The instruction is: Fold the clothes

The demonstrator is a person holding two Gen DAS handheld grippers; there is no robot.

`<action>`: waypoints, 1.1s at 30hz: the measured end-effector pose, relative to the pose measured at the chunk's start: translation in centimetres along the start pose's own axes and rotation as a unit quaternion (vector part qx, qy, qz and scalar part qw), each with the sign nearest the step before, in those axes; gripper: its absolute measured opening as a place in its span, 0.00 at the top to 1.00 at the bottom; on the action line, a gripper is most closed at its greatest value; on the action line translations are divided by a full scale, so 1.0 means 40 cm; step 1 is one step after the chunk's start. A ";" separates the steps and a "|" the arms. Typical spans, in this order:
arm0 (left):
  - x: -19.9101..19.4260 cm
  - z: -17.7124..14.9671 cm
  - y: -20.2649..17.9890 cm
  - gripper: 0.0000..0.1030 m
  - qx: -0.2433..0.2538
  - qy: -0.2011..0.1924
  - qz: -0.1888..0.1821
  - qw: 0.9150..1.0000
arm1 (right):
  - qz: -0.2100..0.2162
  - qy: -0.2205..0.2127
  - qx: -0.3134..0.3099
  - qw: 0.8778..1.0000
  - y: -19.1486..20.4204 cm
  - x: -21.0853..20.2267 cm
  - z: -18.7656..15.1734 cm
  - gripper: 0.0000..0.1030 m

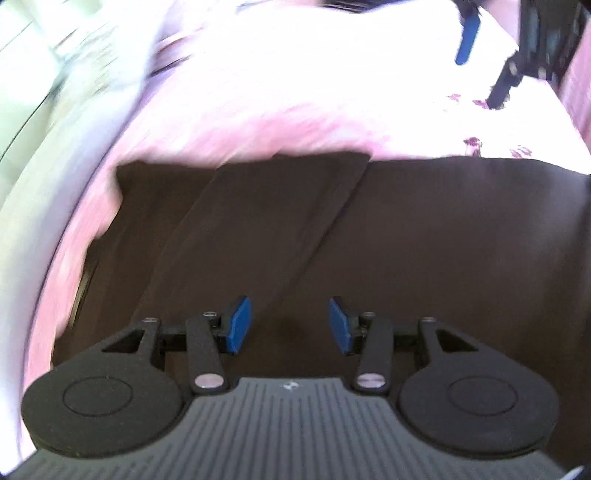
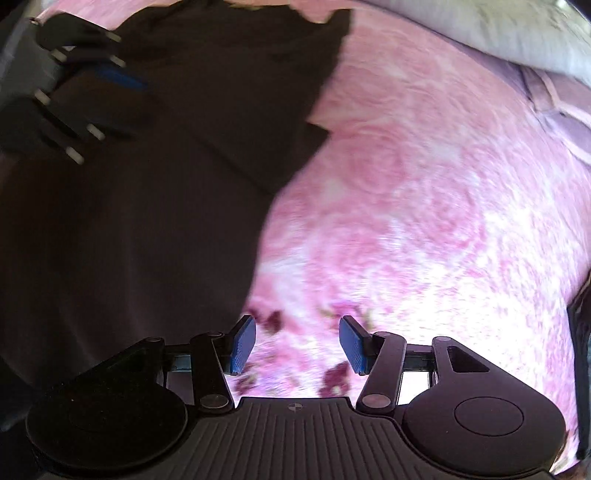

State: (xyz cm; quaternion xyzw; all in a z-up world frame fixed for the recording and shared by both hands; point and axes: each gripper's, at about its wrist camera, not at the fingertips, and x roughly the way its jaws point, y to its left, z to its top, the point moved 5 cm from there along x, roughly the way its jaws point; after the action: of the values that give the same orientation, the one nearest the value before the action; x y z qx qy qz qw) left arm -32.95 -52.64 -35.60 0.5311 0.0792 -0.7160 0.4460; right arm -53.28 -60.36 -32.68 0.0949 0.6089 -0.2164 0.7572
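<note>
Dark garment [image 1: 369,240] flat on pink bedspread [image 2: 424,184], both hand-held grippers agape, empty

A bed carries everything here, spread with a pink bedcover [image 2: 424,192] printed in pale rose swirls and a few darker purple blooms. A dark brown garment [image 1: 406,240] lies flat on that cover, one folded panel laid across its middle with a slanted edge, and its side edge runs down over the pink cloth. Far up the bed a grey pillow [image 2: 498,33] rests on the cover, with a mauve cloth [image 2: 561,122] just beside it.
</note>
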 end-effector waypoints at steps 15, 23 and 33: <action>-0.211 -0.099 0.356 0.98 -0.242 -0.024 0.159 0.957 | 0.034 -0.015 0.009 0.999 -0.108 0.042 0.020 0.47; -0.652 -0.705 0.594 0.93 -0.421 0.097 0.374 0.821 | 0.029 -0.038 -0.017 0.999 -0.004 0.040 0.130 0.47; -0.706 -1.199 0.447 0.71 -0.604 0.223 0.371 0.670 | 0.035 -0.031 -0.031 0.998 0.211 0.034 0.264 0.47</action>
State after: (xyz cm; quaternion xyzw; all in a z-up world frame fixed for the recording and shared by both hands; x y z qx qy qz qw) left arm 14.14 -19.37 -25.97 0.2751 0.3878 -0.1480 0.8672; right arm -40.02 -57.46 -32.48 0.0861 0.5876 -0.1734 0.7857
